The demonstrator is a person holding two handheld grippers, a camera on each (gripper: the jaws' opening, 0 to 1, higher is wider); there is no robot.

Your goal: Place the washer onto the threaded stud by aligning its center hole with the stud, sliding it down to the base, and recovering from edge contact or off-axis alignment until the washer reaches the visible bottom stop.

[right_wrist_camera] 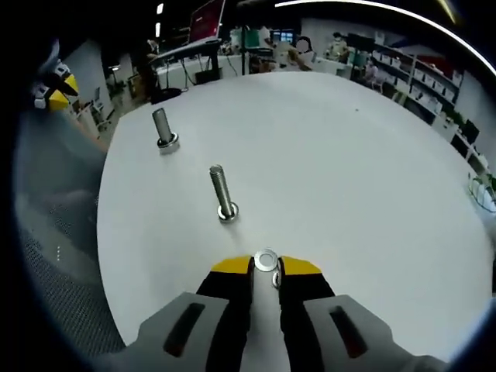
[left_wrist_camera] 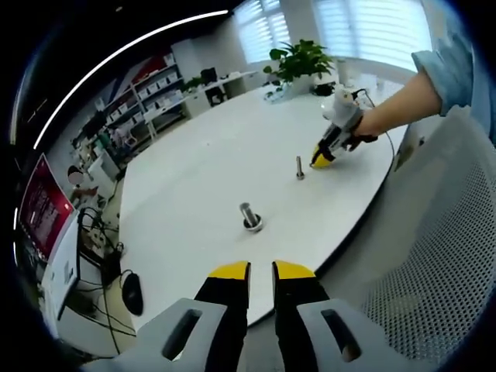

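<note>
A small silver washer (right_wrist_camera: pixel 266 261) is pinched flat between the yellow tips of my right gripper (right_wrist_camera: pixel 266 267), which is shut on it. The threaded stud (right_wrist_camera: pixel 223 192) stands upright on the white table (right_wrist_camera: pixel 349 170), a short way ahead and slightly left of the washer, with a small collar at its base. From the left gripper view the same stud (left_wrist_camera: pixel 300 167) stands just left of the right gripper (left_wrist_camera: pixel 323 157), held in a person's hand. My left gripper (left_wrist_camera: pixel 261 273) hangs over the table's near edge, its jaws close together with nothing between them.
A thicker smooth post (left_wrist_camera: pixel 249 216) on a ring base stands between the two grippers, also visible as the post (right_wrist_camera: pixel 163 129) beyond the stud. A potted plant (left_wrist_camera: pixel 298 58) sits at the table's far side. A grey mesh chair back (left_wrist_camera: pixel 434 263) is beside the edge.
</note>
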